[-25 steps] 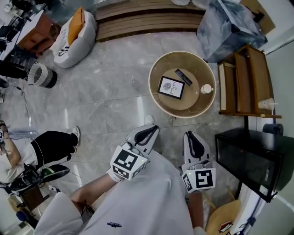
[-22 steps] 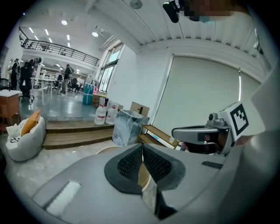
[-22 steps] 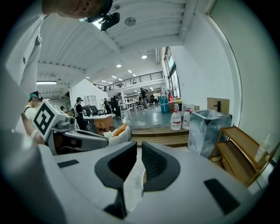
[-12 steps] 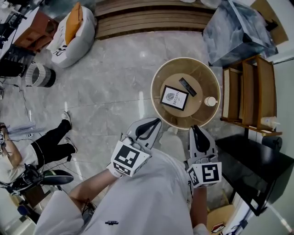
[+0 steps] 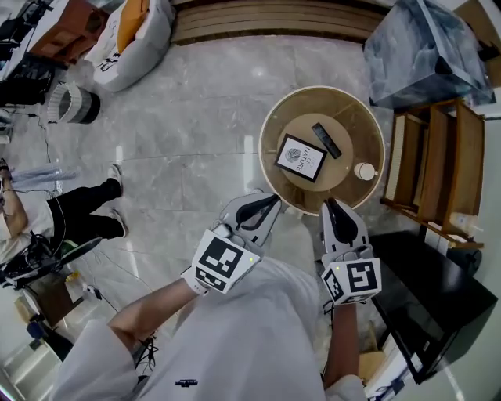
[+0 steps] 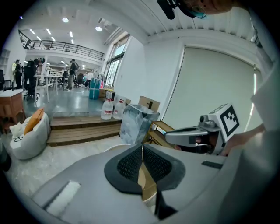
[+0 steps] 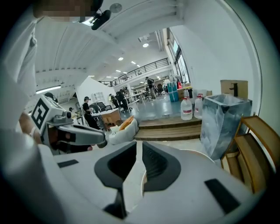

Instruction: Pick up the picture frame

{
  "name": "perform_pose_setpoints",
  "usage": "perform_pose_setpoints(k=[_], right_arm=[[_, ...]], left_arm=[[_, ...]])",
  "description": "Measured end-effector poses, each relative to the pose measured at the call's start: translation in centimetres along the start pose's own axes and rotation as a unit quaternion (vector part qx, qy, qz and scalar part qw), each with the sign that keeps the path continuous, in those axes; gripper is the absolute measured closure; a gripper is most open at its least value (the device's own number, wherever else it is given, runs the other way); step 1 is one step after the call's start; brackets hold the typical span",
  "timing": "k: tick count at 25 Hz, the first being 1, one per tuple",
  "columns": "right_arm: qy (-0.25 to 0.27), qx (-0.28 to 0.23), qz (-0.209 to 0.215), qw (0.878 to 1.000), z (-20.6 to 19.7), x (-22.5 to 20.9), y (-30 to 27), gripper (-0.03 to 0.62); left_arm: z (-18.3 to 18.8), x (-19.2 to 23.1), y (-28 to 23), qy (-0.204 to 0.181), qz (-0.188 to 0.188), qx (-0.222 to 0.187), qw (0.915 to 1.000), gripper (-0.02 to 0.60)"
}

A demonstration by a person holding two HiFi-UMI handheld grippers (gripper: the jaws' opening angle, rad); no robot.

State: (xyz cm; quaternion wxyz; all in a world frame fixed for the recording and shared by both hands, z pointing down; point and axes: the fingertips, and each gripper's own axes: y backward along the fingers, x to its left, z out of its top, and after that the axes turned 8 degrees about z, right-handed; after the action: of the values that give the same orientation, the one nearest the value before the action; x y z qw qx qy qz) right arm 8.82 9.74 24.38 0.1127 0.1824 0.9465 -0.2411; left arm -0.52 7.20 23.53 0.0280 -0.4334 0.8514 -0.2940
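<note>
The picture frame (image 5: 302, 157), black-edged around a white print, lies flat on a round wooden table (image 5: 352, 117). Beside it lie a black remote (image 5: 326, 139) and a small white jar (image 5: 365, 171). My left gripper (image 5: 270, 202) hovers just short of the table's near rim, its jaws shut and empty (image 6: 142, 148). My right gripper (image 5: 329, 205) is at the near rim too, below the frame, also shut with nothing in it (image 7: 139, 146). Neither touches the frame. Both gripper views show only a sliver of the table rim (image 7: 197, 153).
A wooden rack (image 5: 438, 164) stands right of the table, with a black cabinet (image 5: 427, 290) nearer me. A grey plastic bag (image 5: 430, 47) sits at the back right. Wooden steps (image 5: 274, 23) run along the back. A person (image 5: 70, 223) sits at the far left.
Both grippers have moved forward to the table's near rim, and the table now sits closer under them. Their jaws look the same.
</note>
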Motion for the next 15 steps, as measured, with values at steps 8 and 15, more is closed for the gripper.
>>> perform_pose_setpoints(k=[8, 15], right_arm=[[0.046, 0.068, 0.055, 0.995, -4.9, -3.9, -5.6, 0.494], [0.095, 0.142, 0.104, 0.98, -11.3, -6.4, -11.4, 0.482]], left_arm=[[-4.4, 0.9, -5.2, 0.013, 0.022, 0.043, 0.9987, 0.572], [-9.7, 4.2, -8.7, 0.031, 0.057, 0.074, 0.9951, 0.572]])
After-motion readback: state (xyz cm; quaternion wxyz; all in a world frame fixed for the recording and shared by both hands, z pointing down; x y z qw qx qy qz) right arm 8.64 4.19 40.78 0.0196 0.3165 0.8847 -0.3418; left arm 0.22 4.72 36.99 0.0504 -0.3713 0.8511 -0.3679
